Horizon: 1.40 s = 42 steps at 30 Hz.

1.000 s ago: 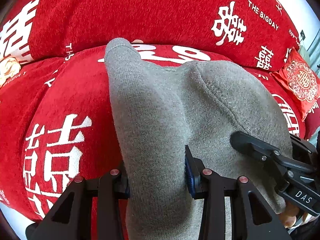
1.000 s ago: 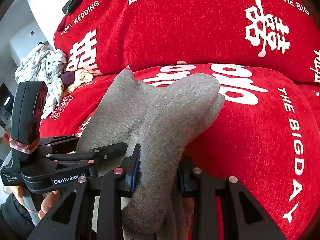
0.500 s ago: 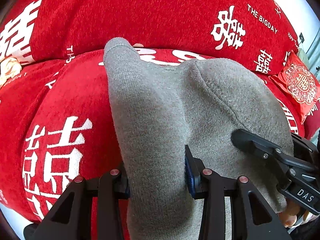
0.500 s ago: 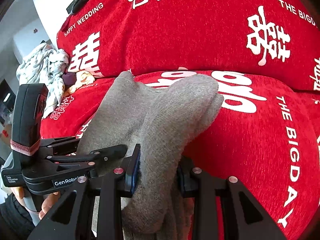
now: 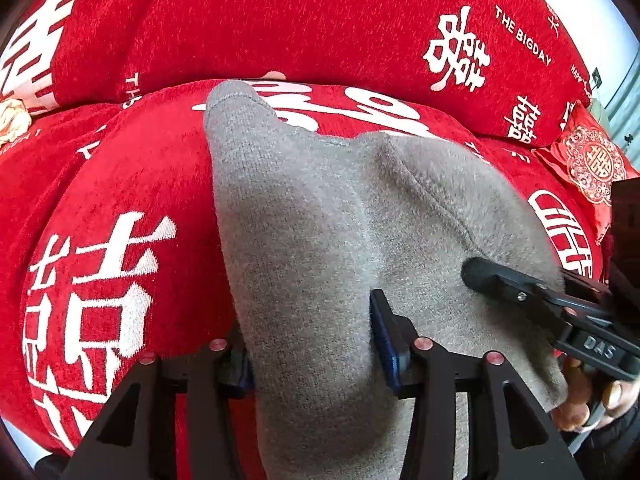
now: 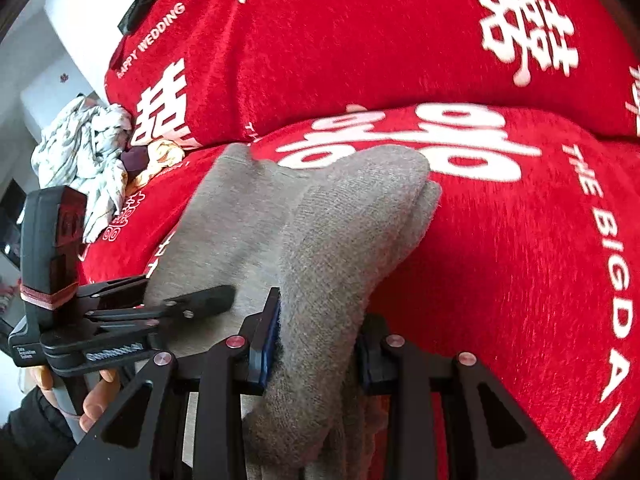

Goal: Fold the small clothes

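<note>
Grey sock (image 5: 320,216) lies stretched over a red sofa seat cushion (image 5: 132,184) printed with white characters, cuff end near the tools, far end toward the red back cushion (image 5: 280,20). In the left wrist view the sock shows two lobes at the far end: a narrow point up left and a broad rounded part with a seam to the right.

Left tool (image 5: 310,342): its jaws have just been opening a little; sock fabric sits between them, blue pads on both sides of the bunched cloth, still touching it, so it has hold of the sock at a partly open width. The left tool is also seen from the right wrist view (image 6: 188,300), low left, black fingers lying on the sock, a hand (image 6: 96,404) under it.

Right tool (image 6: 316,344): jaws have just been opening slightly too; a thick fold of the sock (image 6: 320,240) fills the gap, left blue pad pressed against the cloth, right pad mostly hidden by it. It grips the sock, partly open. From the left wrist view the right tool (image 5: 504,280) comes in from the right edge, one finger on top of the sock, a hand's fingertips (image 5: 576,404) below it.

Off to the side: crumpled pale clothes (image 6: 84,152) on the sofa's far left, small red embroidered pillow (image 5: 588,168) at right.
</note>
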Each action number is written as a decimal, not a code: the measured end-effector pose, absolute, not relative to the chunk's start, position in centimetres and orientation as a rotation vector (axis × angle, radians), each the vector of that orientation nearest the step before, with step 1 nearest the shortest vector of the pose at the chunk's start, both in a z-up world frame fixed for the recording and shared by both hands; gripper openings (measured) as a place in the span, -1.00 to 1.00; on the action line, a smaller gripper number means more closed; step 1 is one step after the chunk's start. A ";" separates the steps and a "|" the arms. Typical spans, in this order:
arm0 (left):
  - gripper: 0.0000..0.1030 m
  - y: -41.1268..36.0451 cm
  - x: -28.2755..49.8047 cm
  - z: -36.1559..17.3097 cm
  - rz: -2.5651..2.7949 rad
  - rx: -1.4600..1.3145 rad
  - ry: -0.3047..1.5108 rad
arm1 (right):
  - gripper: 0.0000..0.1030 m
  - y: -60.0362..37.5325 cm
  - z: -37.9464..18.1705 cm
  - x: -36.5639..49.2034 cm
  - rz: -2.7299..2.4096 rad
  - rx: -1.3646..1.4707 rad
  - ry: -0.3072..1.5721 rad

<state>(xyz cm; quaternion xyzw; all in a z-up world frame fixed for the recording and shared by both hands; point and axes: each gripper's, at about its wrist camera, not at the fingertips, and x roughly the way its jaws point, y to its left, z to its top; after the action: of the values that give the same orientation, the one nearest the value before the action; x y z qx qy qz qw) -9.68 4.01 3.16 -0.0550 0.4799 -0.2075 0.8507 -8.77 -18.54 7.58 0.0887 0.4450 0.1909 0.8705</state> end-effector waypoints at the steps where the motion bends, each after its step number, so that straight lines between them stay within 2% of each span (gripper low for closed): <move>1: 0.04 4.0 -9.8 3.1 -0.438 -0.116 1.004 | -0.26 -18.9 7.1 -8.6 0.400 0.201 0.940; 3: 0.13 4.1 -10.0 2.9 -0.432 -0.107 0.988 | -0.13 -19.7 6.3 -8.5 0.400 0.232 0.952; 6: 0.42 4.4 -10.1 2.9 -0.406 -0.096 0.973 | 0.05 -21.1 5.3 -8.3 0.394 0.305 0.967; 9: 0.42 6.2 -10.2 4.0 -0.419 -0.157 0.980 | 0.06 -22.4 5.5 -8.4 0.368 0.359 0.977; 12: 0.42 7.4 -9.4 5.4 -0.391 -0.183 0.964 | 0.09 -23.2 8.5 -9.3 0.337 0.334 0.878; 16: 0.42 6.4 -6.3 5.8 -0.249 -0.070 1.006 | 0.11 -21.4 11.7 -8.6 0.415 0.255 0.808; 21: 0.42 5.0 -2.4 4.2 -0.145 0.025 1.077 | 0.11 -18.4 9.1 -4.7 0.455 0.187 0.946; 25: 0.43 5.4 -1.0 2.4 -0.134 0.016 1.120 | 0.10 -19.1 6.3 -2.2 0.423 0.237 1.011; 26: 0.45 5.6 -0.7 2.1 -0.140 -0.003 1.129 | 0.10 -19.3 6.2 -2.0 0.427 0.256 1.006; 27: 0.60 5.7 -0.6 2.0 -0.134 -0.009 1.130 | 0.10 -19.5 6.1 -1.8 0.426 0.264 1.008; 28: 0.66 5.8 -0.5 1.9 -0.118 -0.008 1.128 | 0.10 -19.6 6.1 -1.7 0.420 0.265 1.012; 33: 0.67 6.2 -3.2 3.8 -0.141 -0.015 1.078 | 0.11 -19.2 7.6 -3.6 0.384 0.167 0.983; 38: 0.67 5.7 -7.9 5.7 -0.202 0.007 1.022 | 0.11 -17.6 10.5 -10.3 0.529 0.068 0.891; 42: 0.67 4.9 -11.2 5.8 -0.233 0.031 1.005 | 0.11 -16.3 10.4 -14.5 0.602 0.025 0.880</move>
<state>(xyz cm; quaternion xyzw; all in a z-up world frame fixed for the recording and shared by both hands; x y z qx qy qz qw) -11.25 4.88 5.84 0.0149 0.4804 -0.1115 0.8698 -14.50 -16.29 10.37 0.0118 0.4194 0.2871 0.8611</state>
